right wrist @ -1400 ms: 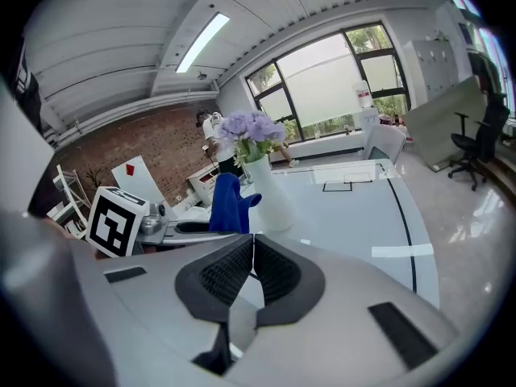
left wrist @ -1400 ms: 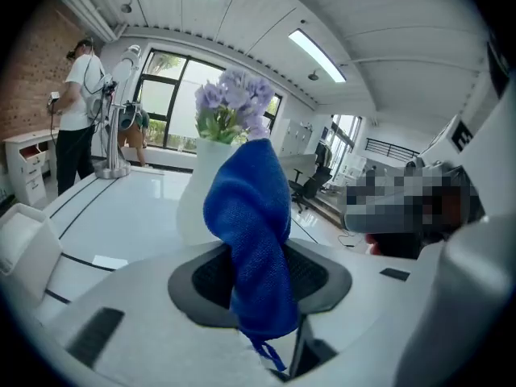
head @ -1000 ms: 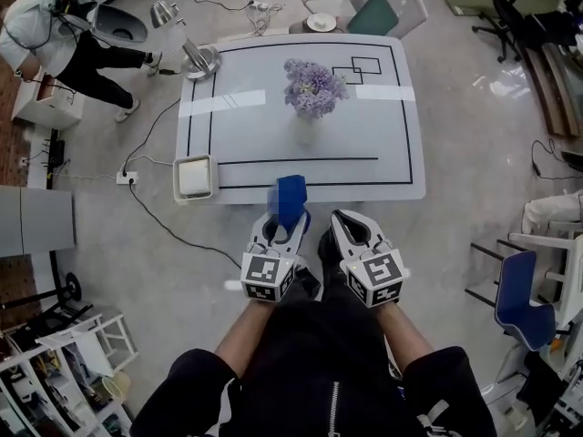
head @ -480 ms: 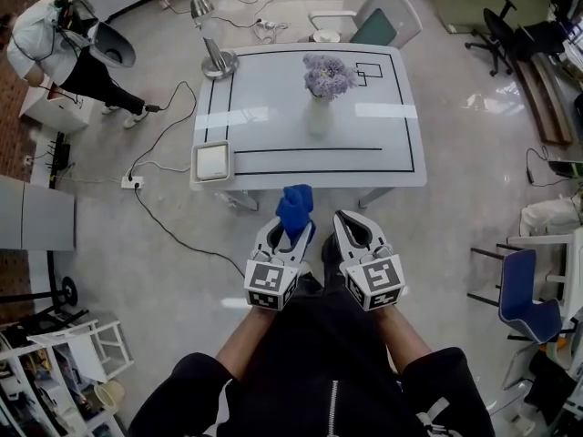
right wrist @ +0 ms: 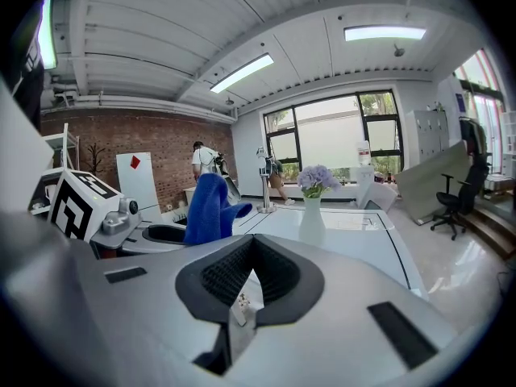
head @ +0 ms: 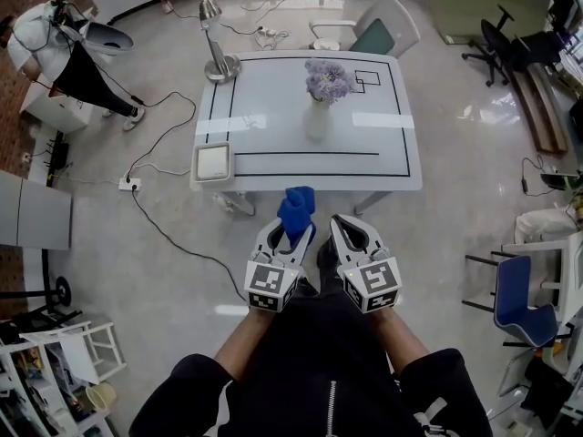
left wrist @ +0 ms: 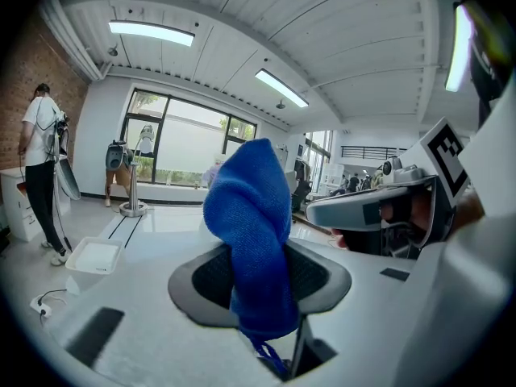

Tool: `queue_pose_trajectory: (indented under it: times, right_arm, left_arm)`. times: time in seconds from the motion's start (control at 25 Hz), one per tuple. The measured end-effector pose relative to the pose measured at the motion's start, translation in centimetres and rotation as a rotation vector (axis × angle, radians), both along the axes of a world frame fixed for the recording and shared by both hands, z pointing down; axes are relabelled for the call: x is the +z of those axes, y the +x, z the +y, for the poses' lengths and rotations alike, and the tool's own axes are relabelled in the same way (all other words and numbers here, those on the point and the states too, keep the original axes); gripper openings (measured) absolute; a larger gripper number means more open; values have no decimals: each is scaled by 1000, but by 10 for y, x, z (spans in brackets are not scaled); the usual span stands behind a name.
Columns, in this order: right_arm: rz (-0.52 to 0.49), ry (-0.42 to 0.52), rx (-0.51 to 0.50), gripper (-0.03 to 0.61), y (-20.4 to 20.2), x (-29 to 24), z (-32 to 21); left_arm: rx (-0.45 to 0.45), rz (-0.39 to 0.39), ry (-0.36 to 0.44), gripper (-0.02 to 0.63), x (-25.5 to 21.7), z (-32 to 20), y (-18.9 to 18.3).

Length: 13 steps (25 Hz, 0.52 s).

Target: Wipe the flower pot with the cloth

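Observation:
A white flower pot [head: 317, 119] with purple flowers [head: 329, 77] stands upright near the middle of the white table [head: 383, 157]. It also shows ahead in the right gripper view as the pot [right wrist: 311, 221]. My left gripper [head: 291, 232] is shut on a blue cloth [head: 296, 209], which sticks up from the jaws [left wrist: 248, 216]. My right gripper [head: 347, 234] is beside it, shut with nothing in it. Both are held close to my body, short of the table's front edge and well away from the pot. The cloth [right wrist: 207, 208] is also visible at the left of the right gripper view.
A desk lamp [head: 217, 51] stands at the table's far left corner and a white tray [head: 212, 163] at its near left corner. A chair [head: 381, 18] is behind the table, a blue chair [head: 516, 300] to my right. Cables and a power strip [head: 127, 183] lie on the floor at left, near a person [head: 56, 51].
The view has shifted: the table now sits a little farther off, and the cloth no longer overlaps its front edge. Both grippers keep the same pose and grip.

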State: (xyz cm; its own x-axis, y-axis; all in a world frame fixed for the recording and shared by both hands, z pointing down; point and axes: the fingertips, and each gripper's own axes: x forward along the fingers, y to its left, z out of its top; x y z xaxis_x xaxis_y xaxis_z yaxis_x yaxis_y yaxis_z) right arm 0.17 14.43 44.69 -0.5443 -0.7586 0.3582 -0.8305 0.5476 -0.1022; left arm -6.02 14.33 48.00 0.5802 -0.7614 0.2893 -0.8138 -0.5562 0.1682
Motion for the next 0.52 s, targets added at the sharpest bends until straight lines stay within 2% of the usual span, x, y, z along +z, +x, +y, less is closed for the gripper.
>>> queue_pose_trajectory:
  times: [0.52]
  right_arm:
    - [11,2,-1,9,2,-6,0]
  left_arm:
    - [8,18,6,156,-7,-4,6]
